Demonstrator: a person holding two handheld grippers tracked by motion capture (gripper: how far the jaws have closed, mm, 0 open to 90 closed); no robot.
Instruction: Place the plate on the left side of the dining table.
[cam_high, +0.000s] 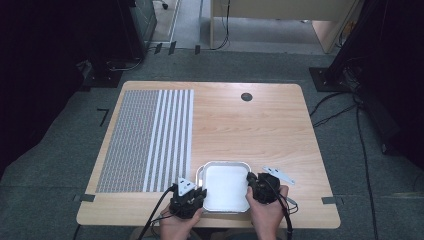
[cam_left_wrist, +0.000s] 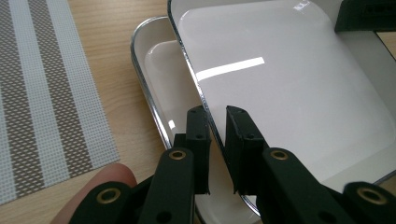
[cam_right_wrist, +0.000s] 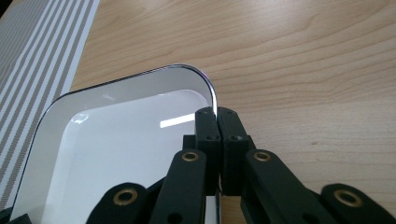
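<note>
Tongs are clamped — left tongs (cam_left_wrist: 215, 116) and right tongs (cam_right_wrist: 217, 115) — on opposite rims of the upper tray (cam_left_wrist: 299, 88); a level, even lift off the lower tray (cam_left_wrist: 152, 60) is called for next.

Two bare hands came in from the near edge, each gripping black two-jaw tongs. The left tongs (cam_high: 196, 192) pointed right, jaws nearly closed with a narrow gap. The right tongs (cam_high: 251, 184) pointed left, jaws pressed together. The hands faced each other, level.
</note>
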